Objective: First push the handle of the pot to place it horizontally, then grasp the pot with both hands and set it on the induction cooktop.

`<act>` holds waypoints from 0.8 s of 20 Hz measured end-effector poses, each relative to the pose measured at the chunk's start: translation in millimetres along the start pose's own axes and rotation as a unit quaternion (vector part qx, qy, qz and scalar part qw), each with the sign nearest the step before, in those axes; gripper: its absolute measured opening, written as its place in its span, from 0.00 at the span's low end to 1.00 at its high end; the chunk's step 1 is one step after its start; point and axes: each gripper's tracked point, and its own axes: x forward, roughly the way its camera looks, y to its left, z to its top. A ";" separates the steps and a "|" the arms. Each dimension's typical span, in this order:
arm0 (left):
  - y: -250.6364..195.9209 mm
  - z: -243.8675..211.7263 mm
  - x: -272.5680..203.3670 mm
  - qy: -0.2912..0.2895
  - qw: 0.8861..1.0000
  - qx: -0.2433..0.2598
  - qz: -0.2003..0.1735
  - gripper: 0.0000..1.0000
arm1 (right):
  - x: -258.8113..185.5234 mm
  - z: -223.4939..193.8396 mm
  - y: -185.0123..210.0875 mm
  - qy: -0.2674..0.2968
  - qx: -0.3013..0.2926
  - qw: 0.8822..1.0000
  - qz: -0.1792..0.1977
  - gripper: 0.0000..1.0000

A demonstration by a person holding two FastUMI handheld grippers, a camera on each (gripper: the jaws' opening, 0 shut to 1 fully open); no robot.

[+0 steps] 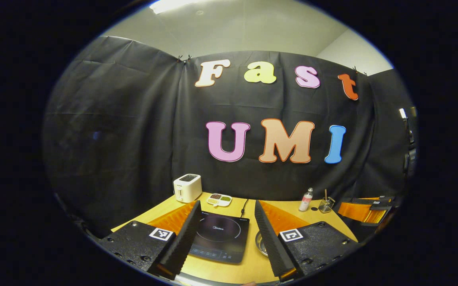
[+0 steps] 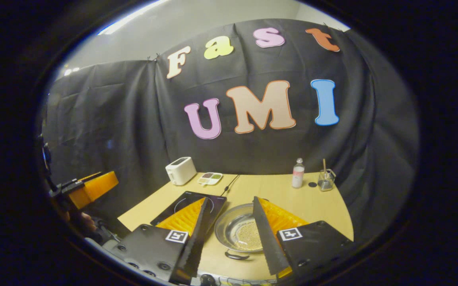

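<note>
Pot (image 2: 239, 232) sits on bench (image 2: 312, 202), at 3 o'clock from the cooktop (image 2: 189, 206), its dark handle (image 2: 236, 255) at 6 o'clock. Thin steel, likely light, rigid and slick; the rim looks safest for a two-sided hold. Right tongs (image 2: 229, 234) released, straddling it without touching. Left tongs (image 1: 225, 232) released over the cooktop.

Black cloth wall (image 1: 133, 119) hangs behind a wooden table (image 2: 284, 198), far ahead of the tongs. Pale ceiling (image 1: 245, 28) above carries a lit strip light (image 1: 169, 4).
</note>
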 end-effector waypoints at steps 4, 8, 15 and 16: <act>27.2 3.1 32.6 -0.009 1.000 0.012 -0.025 0.82 | 37.7 -16.6 23.4 0.021 -0.004 1.000 -0.014 0.59; 49.0 -1.1 55.3 -0.004 0.999 0.009 -0.046 0.80 | 56.5 -71.7 33.5 0.084 0.008 0.996 -0.035 0.59; 72.5 -10.3 77.5 0.001 0.999 -0.009 -0.046 0.80 | 95.7 -176.6 41.7 0.193 0.039 0.980 -0.037 0.02; 75.6 -11.7 80.5 0.002 0.999 -0.011 -0.039 0.80 | 86.4 -190.1 42.7 0.212 0.037 0.976 -0.034 0.00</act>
